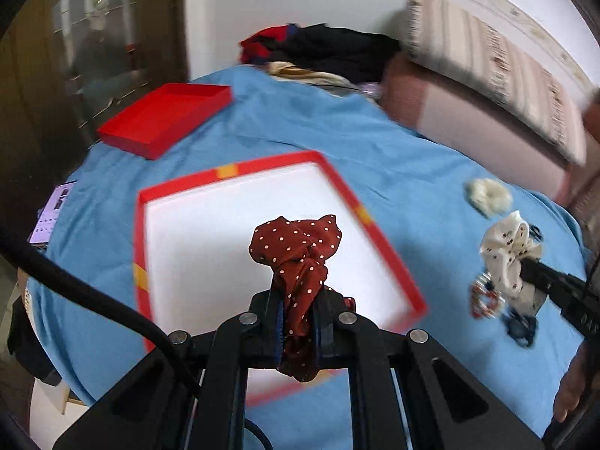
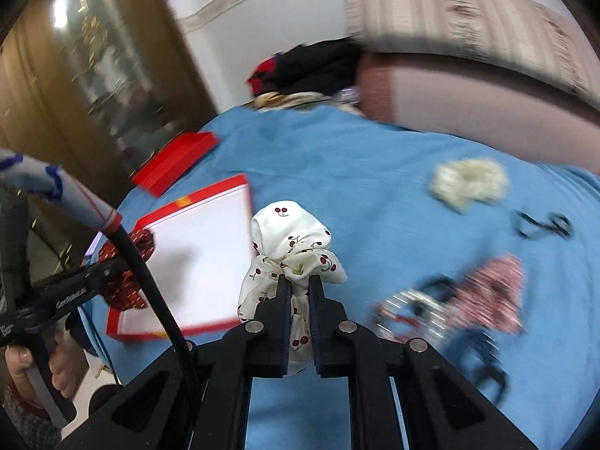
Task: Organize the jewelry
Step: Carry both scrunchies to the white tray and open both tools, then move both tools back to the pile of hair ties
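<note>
the left gripper [image 1: 298, 300] is clamped on a red dotted scrunchie [image 1: 296, 251], held in the air over the white-lined tray [image 1: 232, 170] on the blue sheet [image 1: 337, 131]. the right gripper [image 2: 299, 288] is pinched tight on a white cherry scrunchie [image 2: 290, 240], lifted above the sheet just right of the tray. both are soft, light fabric loops – they bunch and flop, won't break, and a pinch through the gathered middle should hold them well enough. looser pieces remain on the sheet: a cream scrunchie [image 2: 468, 182], a black hair tie [image 2: 543, 225] and a blurred pile of red-and-white bits [image 2: 487, 292] – too smeared to name. a red lid [image 1: 165, 120] lies beyond the tray. lettering on the left gripper's side can't be read.
</note>
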Demonstrator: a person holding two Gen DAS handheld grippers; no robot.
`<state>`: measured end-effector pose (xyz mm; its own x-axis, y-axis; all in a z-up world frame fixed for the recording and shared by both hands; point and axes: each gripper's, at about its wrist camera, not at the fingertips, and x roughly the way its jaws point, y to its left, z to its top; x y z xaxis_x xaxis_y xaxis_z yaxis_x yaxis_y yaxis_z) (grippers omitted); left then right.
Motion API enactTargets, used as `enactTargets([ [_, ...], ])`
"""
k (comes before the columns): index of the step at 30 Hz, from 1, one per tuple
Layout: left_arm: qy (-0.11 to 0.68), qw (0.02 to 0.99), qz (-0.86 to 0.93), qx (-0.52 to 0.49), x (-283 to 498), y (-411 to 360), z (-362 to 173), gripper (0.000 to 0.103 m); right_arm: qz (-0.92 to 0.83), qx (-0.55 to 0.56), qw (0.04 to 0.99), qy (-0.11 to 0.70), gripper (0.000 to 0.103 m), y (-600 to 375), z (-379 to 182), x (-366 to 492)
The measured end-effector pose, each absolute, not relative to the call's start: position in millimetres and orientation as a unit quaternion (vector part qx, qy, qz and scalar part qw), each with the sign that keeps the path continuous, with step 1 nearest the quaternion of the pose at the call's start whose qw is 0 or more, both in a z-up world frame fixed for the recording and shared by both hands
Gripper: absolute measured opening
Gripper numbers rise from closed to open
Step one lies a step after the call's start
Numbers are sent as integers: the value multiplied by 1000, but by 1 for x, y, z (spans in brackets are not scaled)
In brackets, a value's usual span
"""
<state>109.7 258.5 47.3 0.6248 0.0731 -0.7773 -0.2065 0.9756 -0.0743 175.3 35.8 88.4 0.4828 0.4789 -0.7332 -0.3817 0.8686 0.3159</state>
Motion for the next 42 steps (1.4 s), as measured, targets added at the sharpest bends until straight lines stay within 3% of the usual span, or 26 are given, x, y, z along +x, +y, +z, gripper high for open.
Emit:
enactTargets([
  [17, 466, 867, 136, -112, 216, 368, -13, 12, 295, 20, 815, 498, 12, 197, 8, 310],
  [20, 467, 865, 139, -116, 223, 374, -18, 18, 283, 11, 819, 499, 20, 199, 5, 318],
  [21, 465, 867, 141, -116, 223, 374, -18, 20, 282, 12, 819, 500, 29, 198, 6, 319],
  [23, 460, 869, 141, -116, 221, 375, -17, 33, 282, 17, 822, 494, 34, 189, 13, 315],
  [25, 456, 870, 143, -120, 218, 376, -15, 40, 281, 17, 827, 487, 42, 178, 22, 310],
  [27, 455, 870, 141, -127, 213, 376, -12, 40, 271, 12, 832, 483, 49, 163, 29, 301],
  [31, 444, 876, 149, -120, 192, 372, 2, 43, 244, -7, 823, 513, 50, 128, 20, 268],
  [32, 439, 878, 151, -116, 186, 370, 6, 45, 238, -11, 817, 525, 50, 121, 13, 259],
  [33, 435, 880, 152, -114, 179, 368, 10, 45, 235, -13, 813, 533, 41, 117, 6, 251],
  [34, 433, 881, 152, -113, 176, 367, 12, 46, 234, -16, 805, 545, 25, 112, -3, 243],
  [36, 428, 884, 148, -116, 162, 361, 20, 46, 232, -9, 797, 557, 14, 106, -11, 234],
  [38, 428, 884, 143, -119, 152, 356, 26, 46, 233, 5, 798, 556, 8, 99, -10, 226],
  [42, 431, 885, 134, -115, 137, 343, 36, 46, 235, 25, 790, 566, 5, 92, -8, 207],
])
